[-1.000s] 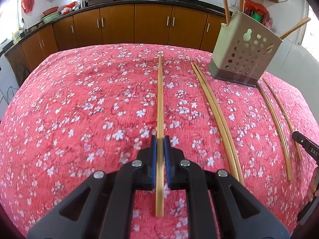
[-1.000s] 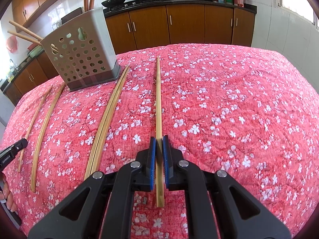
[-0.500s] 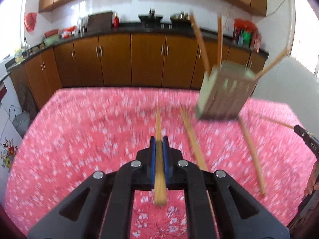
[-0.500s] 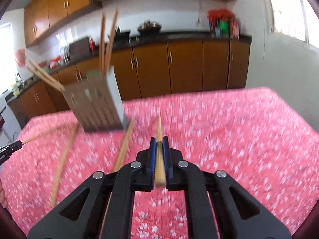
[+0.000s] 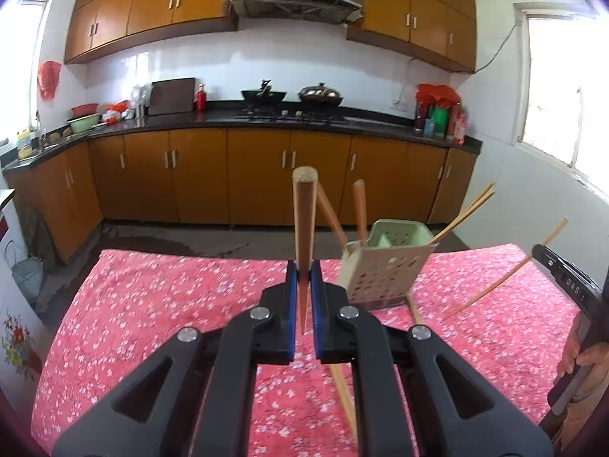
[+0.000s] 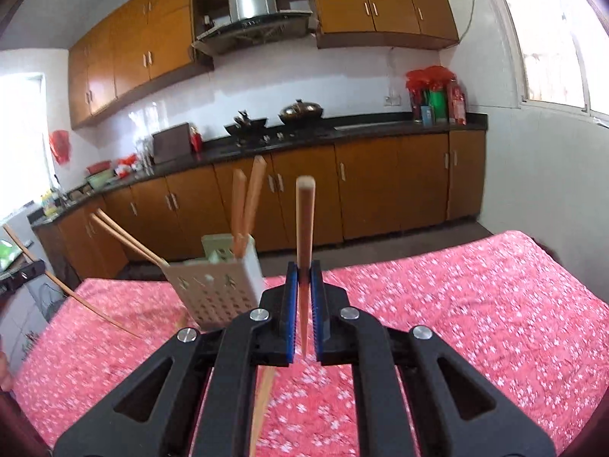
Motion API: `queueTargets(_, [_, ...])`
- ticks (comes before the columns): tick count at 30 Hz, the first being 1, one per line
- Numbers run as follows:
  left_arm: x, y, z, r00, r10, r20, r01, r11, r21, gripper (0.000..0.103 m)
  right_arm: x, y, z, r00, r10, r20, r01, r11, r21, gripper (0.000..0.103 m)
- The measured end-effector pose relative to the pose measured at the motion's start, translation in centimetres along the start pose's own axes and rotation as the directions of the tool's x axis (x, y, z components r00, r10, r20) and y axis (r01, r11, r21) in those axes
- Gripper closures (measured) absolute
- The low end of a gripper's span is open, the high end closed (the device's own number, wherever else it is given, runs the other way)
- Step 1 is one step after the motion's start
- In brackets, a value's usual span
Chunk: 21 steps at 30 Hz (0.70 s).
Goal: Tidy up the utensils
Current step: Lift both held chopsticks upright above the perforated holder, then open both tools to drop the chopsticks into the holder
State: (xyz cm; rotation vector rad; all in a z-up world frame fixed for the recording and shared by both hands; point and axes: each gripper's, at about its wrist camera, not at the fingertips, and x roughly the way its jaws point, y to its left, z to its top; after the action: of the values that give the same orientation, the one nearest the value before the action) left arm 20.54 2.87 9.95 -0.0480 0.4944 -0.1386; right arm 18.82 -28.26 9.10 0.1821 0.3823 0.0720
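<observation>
Left hand-held gripper (image 5: 303, 278): blue pads pinching one long wooden chopstick (image 5: 304, 221), raised above the red floral-cloth surface (image 5: 152, 304). Right hand-held gripper (image 6: 303, 278): likewise pinching a second wooden chopstick (image 6: 304, 221). Pale perforated utensil holder (image 5: 384, 266): on surface, containing chopsticks; loose pairs beside it.

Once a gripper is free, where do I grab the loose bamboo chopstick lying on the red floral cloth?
Take the loose bamboo chopstick at mid-shaft. Come straight down from above, with the jaws set across its thin width. It lies flat on the red floral cloth, so a sideways approach would likely find nothing to close on.
</observation>
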Motion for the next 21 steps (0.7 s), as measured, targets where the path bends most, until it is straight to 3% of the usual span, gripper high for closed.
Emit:
queueTargets(7, [-1.6, -3.7, 3.4, 0.992, -0.111, 0.065, 0.109, 0.993, 0.036, 0.095, -2.6, 2.2, 4.9, 0.983, 0.142, 0.117, -0.143, 0.990, 0.002, 0.095])
queueTargets(14, [-1.4, -5.7, 7.8, 0.976, -0.115, 0.183, 0.117, 0.993, -0.002, 0.095, -1.6, 4.8, 8.1, 0.957, 0.166, 0.239, -0.166, 0.986, -0.019, 0.095])
queueTargets(21, [3.5, -6.3, 8.7, 0.980, -0.115, 0.165, 0.121, 0.992, -0.025, 0.095, 4.3, 5.9, 6.9, 0.978, 0.114, 0.175, -0.109, 0.993, -0.033, 0.095])
